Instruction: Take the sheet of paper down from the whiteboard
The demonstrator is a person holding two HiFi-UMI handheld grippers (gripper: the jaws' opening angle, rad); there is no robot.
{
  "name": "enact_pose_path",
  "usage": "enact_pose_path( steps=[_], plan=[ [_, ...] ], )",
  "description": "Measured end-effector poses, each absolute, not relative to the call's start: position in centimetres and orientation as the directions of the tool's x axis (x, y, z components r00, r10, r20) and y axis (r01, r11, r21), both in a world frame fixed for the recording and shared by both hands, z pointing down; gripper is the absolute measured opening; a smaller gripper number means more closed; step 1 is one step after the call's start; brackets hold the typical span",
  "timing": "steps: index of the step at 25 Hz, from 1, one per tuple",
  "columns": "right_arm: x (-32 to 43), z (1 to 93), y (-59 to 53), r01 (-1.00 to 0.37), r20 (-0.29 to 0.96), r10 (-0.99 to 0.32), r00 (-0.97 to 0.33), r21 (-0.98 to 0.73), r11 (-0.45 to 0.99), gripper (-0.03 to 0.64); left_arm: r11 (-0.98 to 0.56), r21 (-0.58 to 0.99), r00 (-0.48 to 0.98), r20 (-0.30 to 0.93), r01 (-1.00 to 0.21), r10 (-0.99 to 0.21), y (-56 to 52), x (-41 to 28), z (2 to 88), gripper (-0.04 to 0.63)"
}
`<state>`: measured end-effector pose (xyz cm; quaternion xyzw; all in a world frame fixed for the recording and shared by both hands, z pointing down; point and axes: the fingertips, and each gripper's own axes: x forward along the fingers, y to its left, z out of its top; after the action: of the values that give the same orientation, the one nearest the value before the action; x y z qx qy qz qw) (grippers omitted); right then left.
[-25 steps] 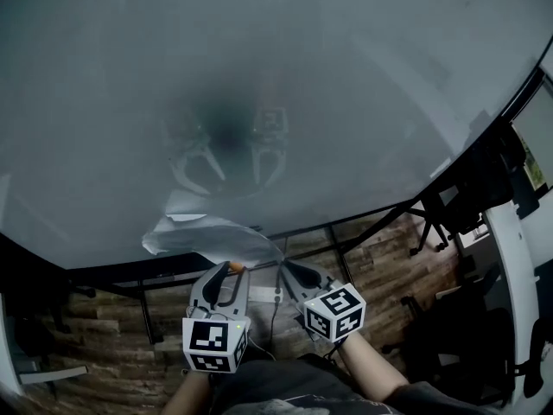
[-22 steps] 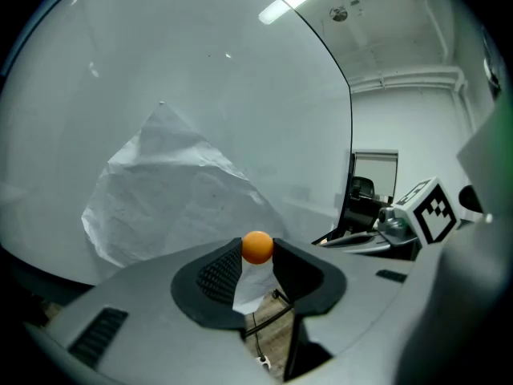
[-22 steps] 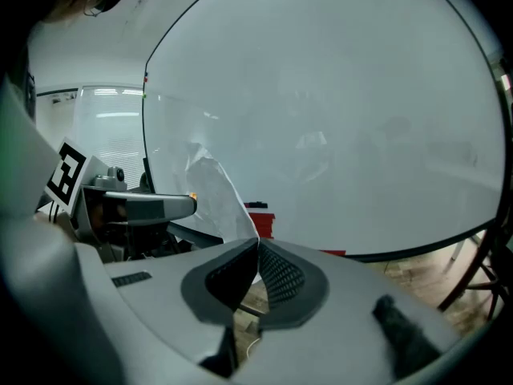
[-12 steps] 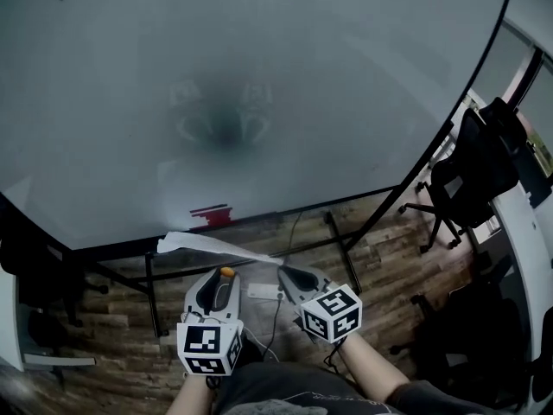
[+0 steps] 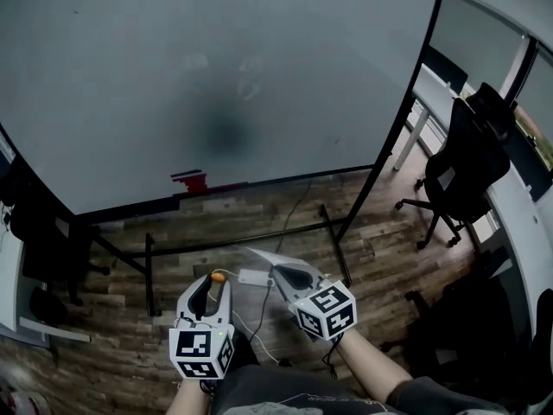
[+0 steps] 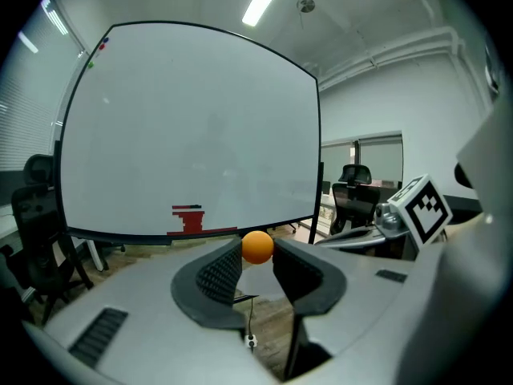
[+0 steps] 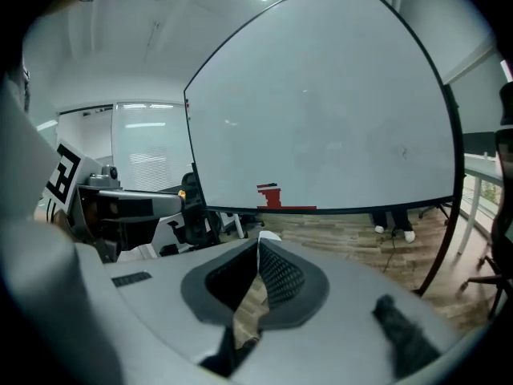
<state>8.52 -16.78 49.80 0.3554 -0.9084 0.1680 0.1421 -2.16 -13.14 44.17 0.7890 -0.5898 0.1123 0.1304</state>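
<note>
Whiteboard (image 5: 216, 76) surface fills the upper left of the head view and is seen bare of paper; only a small red piece (image 5: 190, 180) is left at its lower edge. So the sheet is judged to be off the board already.

Lower left, the left gripper (image 5: 214, 282) is held low over the wooden floor (image 5: 259, 214), well away from the board. Its jaws are part-way closed, and a small orange ball (image 6: 257, 246) is pinched right at their tips. This ball is perhaps the magnet that pinned the sheet, though that cannot be confirmed. Being round, smooth and caught only at the tips, it is judged likely to squirt out if the pinch is eased or twisted.

Just to the right, the sheet of paper (image 5: 266, 257) is carried nearly flat in the air and juts leftward out of the right gripper (image 5: 281, 273). That gripper's jaws are pressed together on one edge of the sheet, of which only a thin white sliver is visible between the pads in the right gripper view.

The sheet is judged very light, thin and limp, so it can be expected to droop, flutter and crease when moved quickly, and to tear if tugged. A flat pinch close to an edge, as now, is considered the proper hold. A second hold on the opposite edge would steady it, but the ball would first have to be set down.

Far right, a black office chair (image 5: 467, 162) is seen well clear of both grippers.
</note>
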Motion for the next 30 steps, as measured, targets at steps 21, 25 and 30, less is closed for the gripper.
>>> enact_pose_path(
  steps=[21,25,30],
  plan=[
    [11.2,50.9,-7.6,-0.673,0.389,-0.563,-0.729,-0.261,0.692,0.025,-0.221,0.08,0.235,0.359,-0.972,-0.903,-3.8,-0.3,45.9,0.126],
    [10.1,51.4,-6.1,-0.675,0.409,-0.556,-0.723,-0.252,0.693,0.025,-0.205,0.099,0.227,0.368,-0.974,-0.902,-2.1,-1.9,46.6,0.126],
    [8.0,50.8,-3.5,-0.688,0.413,-0.571,-0.71,-0.231,0.688,0.025,-0.224,0.115,0.251,0.358,-0.968,-0.9,0.7,-3.6,46.2,0.126]
  ],
)
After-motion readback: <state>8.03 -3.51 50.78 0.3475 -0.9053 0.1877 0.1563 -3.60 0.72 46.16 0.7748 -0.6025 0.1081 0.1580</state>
